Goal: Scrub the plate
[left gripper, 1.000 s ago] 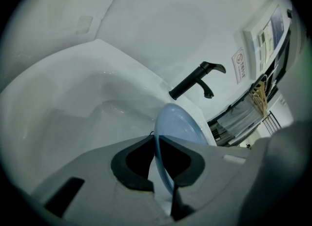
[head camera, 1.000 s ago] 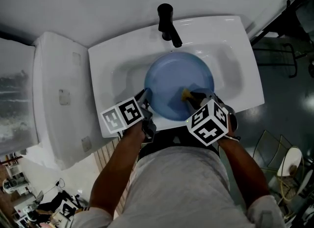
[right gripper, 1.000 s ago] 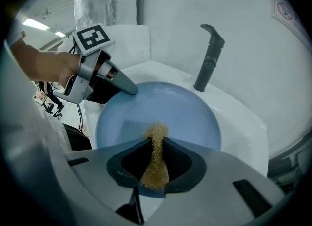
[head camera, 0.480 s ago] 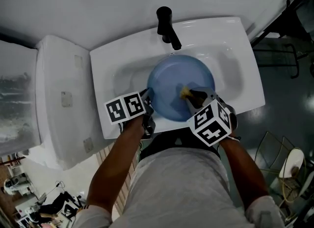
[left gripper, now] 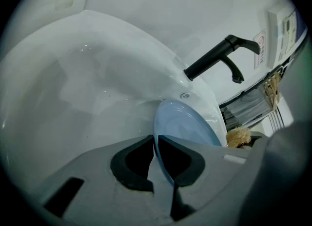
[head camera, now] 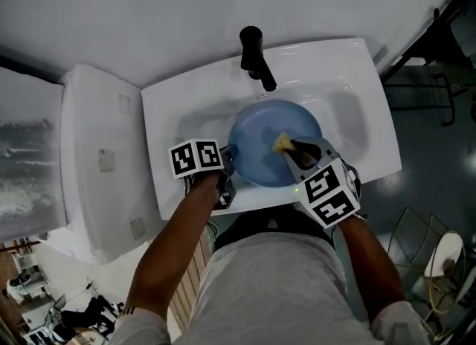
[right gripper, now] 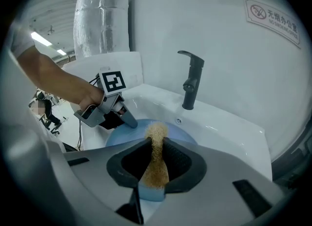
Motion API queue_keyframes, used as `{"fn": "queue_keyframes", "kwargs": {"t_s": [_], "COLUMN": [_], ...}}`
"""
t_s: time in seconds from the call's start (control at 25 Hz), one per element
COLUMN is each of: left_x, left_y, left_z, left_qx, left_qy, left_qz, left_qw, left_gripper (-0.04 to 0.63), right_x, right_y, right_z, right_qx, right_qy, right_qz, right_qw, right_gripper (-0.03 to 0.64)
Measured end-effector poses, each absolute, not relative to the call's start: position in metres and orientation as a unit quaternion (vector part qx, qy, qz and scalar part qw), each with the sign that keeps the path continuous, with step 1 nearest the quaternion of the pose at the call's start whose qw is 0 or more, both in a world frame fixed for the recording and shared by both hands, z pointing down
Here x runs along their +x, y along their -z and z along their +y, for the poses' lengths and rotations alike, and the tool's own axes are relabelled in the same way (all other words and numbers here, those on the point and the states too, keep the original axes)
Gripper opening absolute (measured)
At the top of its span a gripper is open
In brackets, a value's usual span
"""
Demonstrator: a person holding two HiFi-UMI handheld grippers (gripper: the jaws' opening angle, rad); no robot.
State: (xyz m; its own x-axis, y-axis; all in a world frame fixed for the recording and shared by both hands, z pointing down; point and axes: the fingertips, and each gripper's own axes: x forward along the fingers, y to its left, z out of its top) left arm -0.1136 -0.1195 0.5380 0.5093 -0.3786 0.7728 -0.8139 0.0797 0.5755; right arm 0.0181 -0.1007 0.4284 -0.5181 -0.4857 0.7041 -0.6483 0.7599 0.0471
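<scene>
White basin [head camera: 357, 76] under a black tap [head camera: 256, 47], and the blue plate [head camera: 256, 150] lay down in the bowl. The left tongs [head camera: 227, 159] were clamped nearly shut on its rim at nine o'clock. The right tongs [head camera: 294, 149], reaching in from four o'clock, pinched a tan scrubber [head camera: 282, 142] against the plate's face near the middle, so the right hand looked set for the scrubbing.

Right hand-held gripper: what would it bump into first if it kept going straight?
Probably the blue plate: the sponge it grips points right at it, apparently touching.
</scene>
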Motion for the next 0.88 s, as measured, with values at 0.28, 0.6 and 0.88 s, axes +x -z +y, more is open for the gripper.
{"fn": "queue_keyframes", "kwargs": {"t_s": [0.28,0.6,0.88], "left_x": [-0.109,-0.109,-0.108], "left_y": [-0.558,-0.574,-0.571], "left_z": [-0.117,-0.114,-0.116], "left_qx": [0.635,0.629,0.651], "left_qy": [-0.223,-0.253,-0.26], "left_qz": [-0.438,-0.422,-0.419], "left_qw": [0.596,0.602,0.577], "left_gripper": [0.035,0.052,0.066], "right_x": [0.02,0.018,0.019], "right_y": [-0.422,-0.421,-0.419], "right_z": [-0.107,-0.109,-0.112], "right_qx": [0.335,0.337,0.342], "right_qy": [-0.116,-0.12,-0.124], "right_qz": [-0.865,-0.866,-0.867], "right_qw": [0.356,0.349,0.342], "right_gripper": [0.063,0.063,0.063]}}
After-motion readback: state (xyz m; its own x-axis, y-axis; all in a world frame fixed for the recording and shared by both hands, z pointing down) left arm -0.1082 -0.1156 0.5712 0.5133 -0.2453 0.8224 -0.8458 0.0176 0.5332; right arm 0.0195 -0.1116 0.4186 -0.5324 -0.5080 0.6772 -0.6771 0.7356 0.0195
